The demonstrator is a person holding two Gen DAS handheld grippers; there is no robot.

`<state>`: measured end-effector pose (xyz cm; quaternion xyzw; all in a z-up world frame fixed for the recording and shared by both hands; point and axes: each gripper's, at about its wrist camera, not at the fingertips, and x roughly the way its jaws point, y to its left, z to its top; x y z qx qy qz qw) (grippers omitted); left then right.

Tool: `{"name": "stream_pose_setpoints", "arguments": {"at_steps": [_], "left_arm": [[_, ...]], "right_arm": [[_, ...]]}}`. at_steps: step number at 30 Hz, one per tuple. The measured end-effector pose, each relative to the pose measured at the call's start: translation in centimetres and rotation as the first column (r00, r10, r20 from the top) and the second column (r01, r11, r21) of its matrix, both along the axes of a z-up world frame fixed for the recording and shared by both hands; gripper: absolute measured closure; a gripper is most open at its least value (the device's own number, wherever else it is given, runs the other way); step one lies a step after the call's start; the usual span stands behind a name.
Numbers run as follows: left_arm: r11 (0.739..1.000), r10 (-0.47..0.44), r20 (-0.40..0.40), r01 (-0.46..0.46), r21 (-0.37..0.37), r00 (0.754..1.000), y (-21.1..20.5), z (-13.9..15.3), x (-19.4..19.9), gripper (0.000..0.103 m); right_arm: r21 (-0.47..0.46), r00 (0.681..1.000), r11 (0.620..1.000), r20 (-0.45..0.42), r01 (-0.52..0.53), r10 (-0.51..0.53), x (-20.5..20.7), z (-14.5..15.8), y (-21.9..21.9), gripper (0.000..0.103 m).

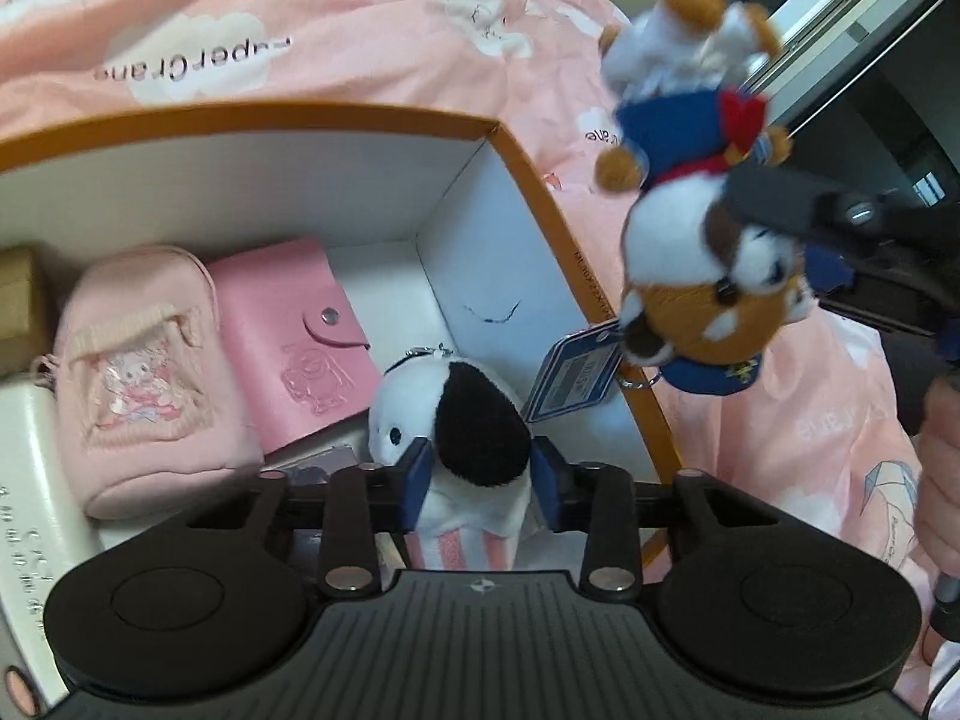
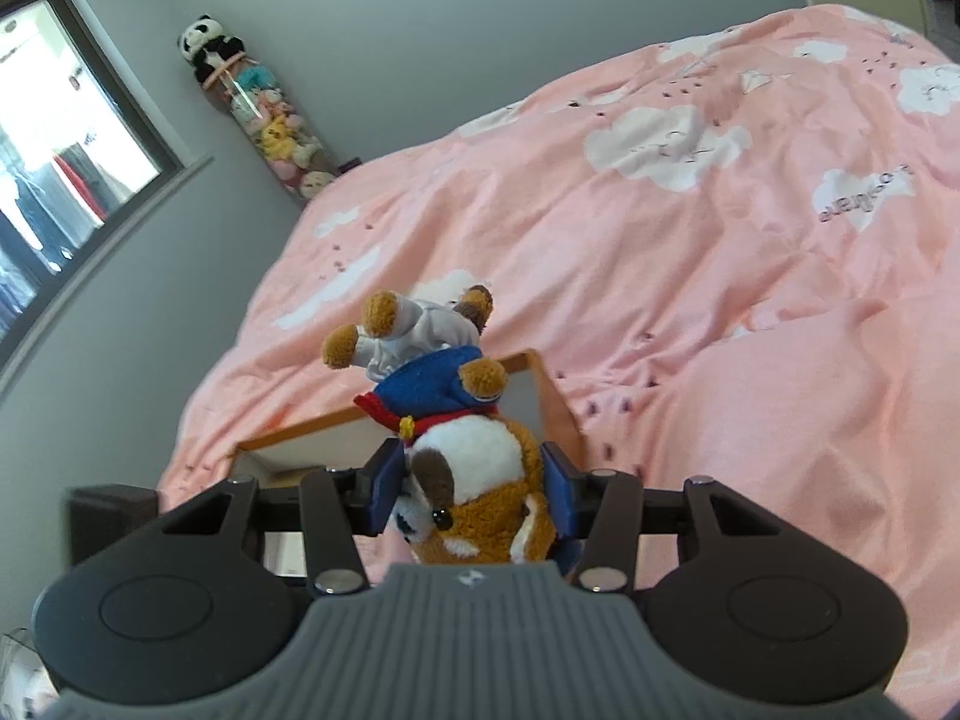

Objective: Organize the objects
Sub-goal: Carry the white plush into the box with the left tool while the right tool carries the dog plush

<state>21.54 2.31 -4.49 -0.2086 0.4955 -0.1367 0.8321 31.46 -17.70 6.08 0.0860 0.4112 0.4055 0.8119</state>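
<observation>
- Already, several things are sitting inside the orange-rimmed white cardboard box [image 1: 543, 192] that is lying on the pink cloud-print bed quilt [image 1: 360, 48]: a pale pink fabric pouch with an embroidered character [image 1: 144, 372] at the left of the left wrist view, a pink snap-button card wallet [image 1: 294, 330] just beside it, a white hard case with printed characters [image 1: 30, 510] at the lower left edge, and a brown cardboard item [image 1: 18, 300], only partly showing, at the far left.
- The left gripper [image 1: 480, 474] is reaching into the box, low in the centre of its view; its blue fingers [image 1: 415, 474] are sitting on both sides of a white plush dog with a black ear and a pink striped outfit [image 1: 444, 420]. They look to be pinching it, so this toy seems to be in the middle of being placed or adjusted, resting low in the box beside the wallet.
- The right gripper [image 2: 471, 492] is holding a brown-and-white plush animal in a blue sailor top with a red collar [image 2: 474, 480] upside down by its head, its fingers [image 2: 384, 489] pressing in on both sides. In the left wrist view this toy is hanging at the upper right, above the box's right wall and not yet inside; its paper tag [image 1: 576, 381] is dangling by the rim.
- Judging from this, most of the sorting is done: what is left is settling the dog and lowering the sailor toy into the free space at the box's far corner.
- No other loose item is showing on the quilt in the right wrist view, so this may be the last piece.
</observation>
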Motion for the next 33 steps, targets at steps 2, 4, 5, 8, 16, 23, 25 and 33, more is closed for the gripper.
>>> {"name": "stream_pose_setpoints", "arguments": {"at_steps": [2,4,5,8,16,23,25,33], "left_arm": [[1.0,0.004,0.01,-0.004,-0.018,1.0,-0.1,-0.4,0.6,0.065],[0.999,0.0,0.018,0.001,-0.039,1.0,-0.3,-0.7,0.8,0.066],[0.999,-0.004,0.016,0.005,-0.044,1.0,-0.5,-0.9,0.9,0.066],[0.999,-0.005,0.013,0.005,-0.034,1.0,-1.3,-1.5,1.1,0.066],[0.993,0.059,-0.074,-0.066,-0.099,0.995,0.0,-2.3,0.9,0.067],[0.988,0.103,-0.099,-0.114,-0.108,0.99,0.8,-1.3,0.5,0.089],[0.986,0.099,-0.097,-0.11,-0.125,0.99,1.0,-0.8,0.6,0.089],[0.988,0.127,-0.036,-0.13,-0.082,0.991,4.0,0.7,-0.4,0.087]], "right_arm": [[0.01,1.0,1.0,-0.002,-0.013,0.013,0.0,0.3,0.4,0.052],[-0.012,1.0,1.0,0.024,-0.006,0.007,-0.2,0.6,0.9,0.052],[-0.027,0.999,1.0,0.041,0.001,0.0,-0.2,0.6,1.2,0.052],[-0.04,0.998,0.999,0.056,0.008,-0.006,-0.1,0.6,1.6,0.052],[-0.066,0.999,0.998,0.048,0.009,-0.005,0.4,-0.4,2.8,0.052],[0.022,0.998,0.999,-0.053,-0.034,0.035,0.5,-0.8,3.9,0.052],[0.041,0.995,0.999,-0.088,-0.033,0.037,0.9,-1.1,4.2,0.052],[-0.141,0.998,0.99,-0.065,-0.001,-0.008,2.1,-3.5,6.7,0.052]]}}
